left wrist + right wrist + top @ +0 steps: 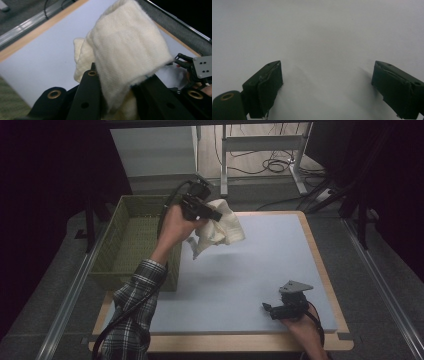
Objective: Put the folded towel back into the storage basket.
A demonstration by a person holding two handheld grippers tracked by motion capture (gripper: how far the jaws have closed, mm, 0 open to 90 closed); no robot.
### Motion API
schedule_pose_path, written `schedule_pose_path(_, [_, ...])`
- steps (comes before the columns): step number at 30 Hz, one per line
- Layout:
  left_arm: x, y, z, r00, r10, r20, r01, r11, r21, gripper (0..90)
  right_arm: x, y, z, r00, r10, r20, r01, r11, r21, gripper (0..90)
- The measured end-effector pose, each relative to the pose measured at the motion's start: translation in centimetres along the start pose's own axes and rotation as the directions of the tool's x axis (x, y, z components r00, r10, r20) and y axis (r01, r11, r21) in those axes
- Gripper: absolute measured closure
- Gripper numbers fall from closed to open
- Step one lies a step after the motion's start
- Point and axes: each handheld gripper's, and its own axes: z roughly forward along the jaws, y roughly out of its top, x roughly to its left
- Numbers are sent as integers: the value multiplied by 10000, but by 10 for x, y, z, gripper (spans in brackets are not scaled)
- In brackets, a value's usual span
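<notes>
A pale grey-blue mat point(240, 280) with a wooden border is seen across the middle of the high view, with grey carpet around it, metal desk legs and loose cables at the top of the frame, and darkness at both sides. A green woven basket point(131, 240) stands at centre left, touching the mat's left edge. A cream knitted cloth point(218, 227) is held above the mat, upper centre of the frame, just right of the basket; it is bunched, with its longer run slanting from upper right down to lower left, where a corner hangs free. It is clamped in the left gripper point(212, 215). In the left gripper view the knit weave of the cloth point(125, 50) is shown close, draped forward over the black jaws, which are closed on it, and the right gripper point(180, 61) is seen at the right edge. The right gripper point(267, 307) is held low at lower right of the high view; in its own view the jaws stand wide apart over bare mat point(322, 37).
</notes>
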Motion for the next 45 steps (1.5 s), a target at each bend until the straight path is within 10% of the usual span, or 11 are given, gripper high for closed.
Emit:
schedule_pose_path(23, [-18, -71, 125, 9988, 196, 442, -227, 9972, 715, 717, 0, 0, 0, 10000, -2, 7, 2, 10000, -14, 101])
schedule_pose_path(30, [-31, -108, 158, 9977, 500, 455, -553, 9909, 1228, 524, 0, 0, 0, 10000, -4, 12, 4, 10000, -12, 101])
schedule_pose_path(36, [-33, -123, 159, 9965, 633, 553, -685, 9928, 979, 181, 0, 0, 0, 10000, 18, -12, -18, 10000, 22, 105])
schedule_pose_path(45, [-35, -133, 121, 9977, 666, -150, -658, 9966, 490, 131, -6, 13, 1, 9997, 114, -222, -111, 9998, 134, 177])
